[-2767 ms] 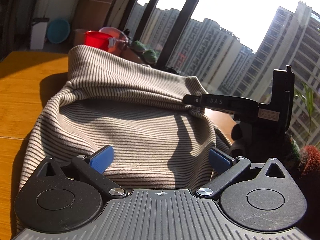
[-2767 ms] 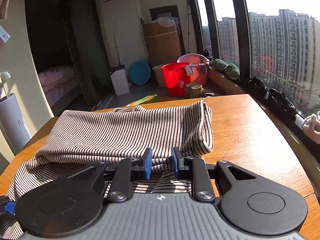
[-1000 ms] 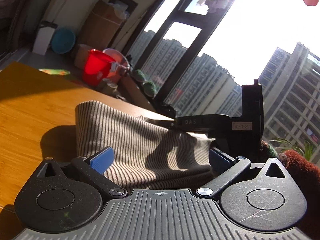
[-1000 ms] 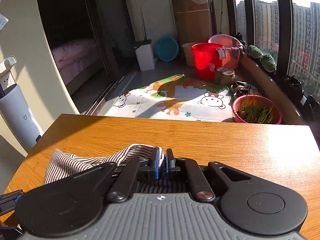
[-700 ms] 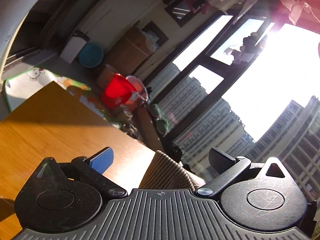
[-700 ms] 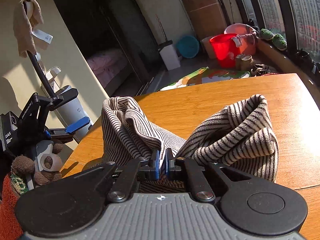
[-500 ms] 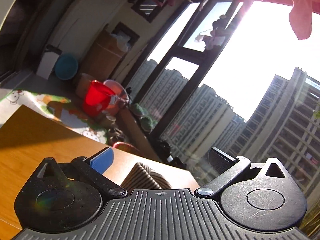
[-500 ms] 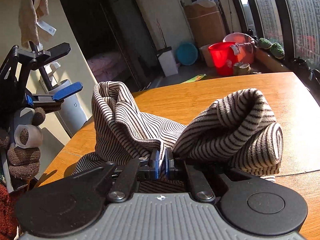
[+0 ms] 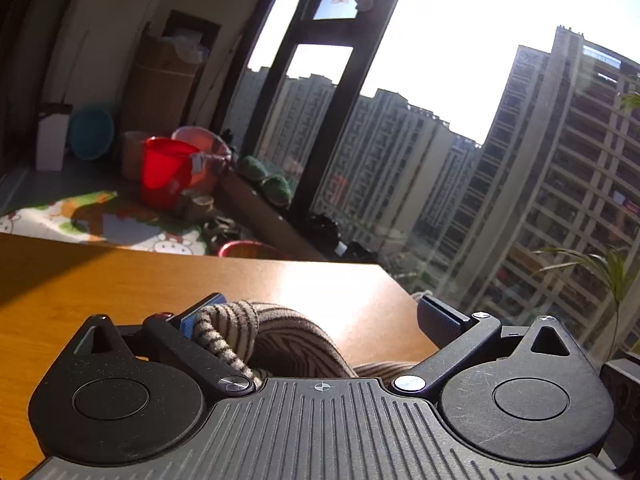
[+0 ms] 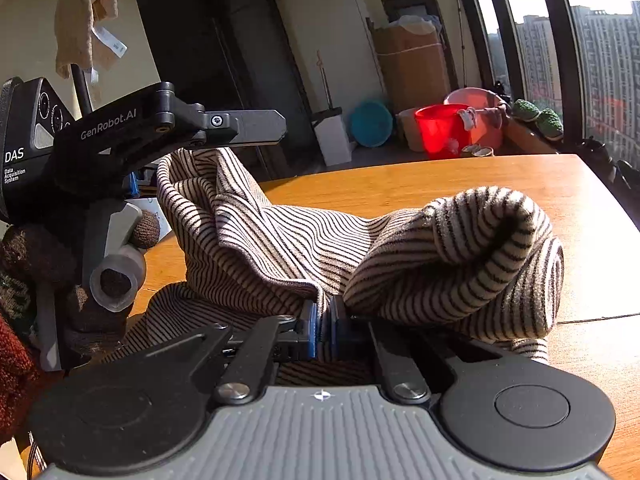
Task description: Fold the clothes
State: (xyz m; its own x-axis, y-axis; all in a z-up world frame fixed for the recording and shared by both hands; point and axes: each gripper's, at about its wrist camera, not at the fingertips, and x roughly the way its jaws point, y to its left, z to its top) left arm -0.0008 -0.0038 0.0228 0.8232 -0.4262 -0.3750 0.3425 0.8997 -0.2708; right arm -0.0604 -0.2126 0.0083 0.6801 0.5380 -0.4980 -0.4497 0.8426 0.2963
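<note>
A beige garment with thin dark stripes [image 10: 400, 248] lies bunched on the wooden table [image 10: 460, 184]. My right gripper [image 10: 324, 328] is shut on a fold of it at the near edge. The cloth rolls up thick on the right and rises in a peak on the left. That peak reaches up under one finger [image 10: 248, 124] of my left gripper, which a hand in a brown knit glove [image 10: 24, 252] holds. In the left wrist view my left gripper [image 9: 320, 318] stands wide open. A striped fold [image 9: 240, 328] lies between its jaws, against the blue left pad and well apart from the right one.
The table [image 9: 80, 280] ends ahead, with a patterned play mat [image 9: 120, 228] on the floor beyond it. A red bucket [image 10: 440, 132] and a cardboard box [image 10: 412, 60] stand by the tall window. A white appliance stands low on the left behind the gloved hand.
My left gripper has rolled back level and risen, and a striped fold now lies between its open jaws. In the right wrist view it has come closer. The right gripper stays shut on the cloth.
</note>
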